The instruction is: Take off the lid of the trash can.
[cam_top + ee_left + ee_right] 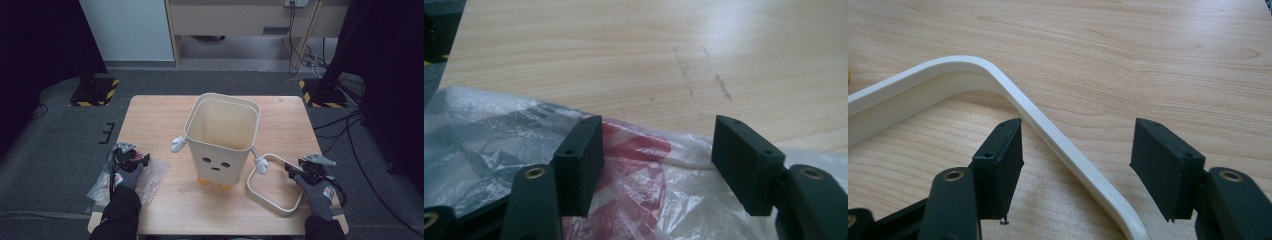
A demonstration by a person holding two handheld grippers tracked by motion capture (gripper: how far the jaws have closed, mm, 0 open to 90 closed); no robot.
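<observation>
The left gripper (142,159) sits at the near left edge of the table (155,115), held in a gloved hand (127,175), with its jaws standing well apart. They close on nothing: in the left gripper view, the left gripper (656,155) hangs just over a crumpled clear plastic bag (484,150) with red print, which lies between and below the pads without being pinched. The bag (152,172) lies partly over the table's left edge. The right gripper (290,169) is at the near right side, also parted wide. In the right gripper view, the right gripper (1078,150) has a cream ring-shaped frame (1063,145) running slantwise through the gap between its pads, touching neither. That frame (270,200) lies flat on the table just right of a cream bin (222,135) with a face, little white hands and yellow feet, standing upright in the middle.
</observation>
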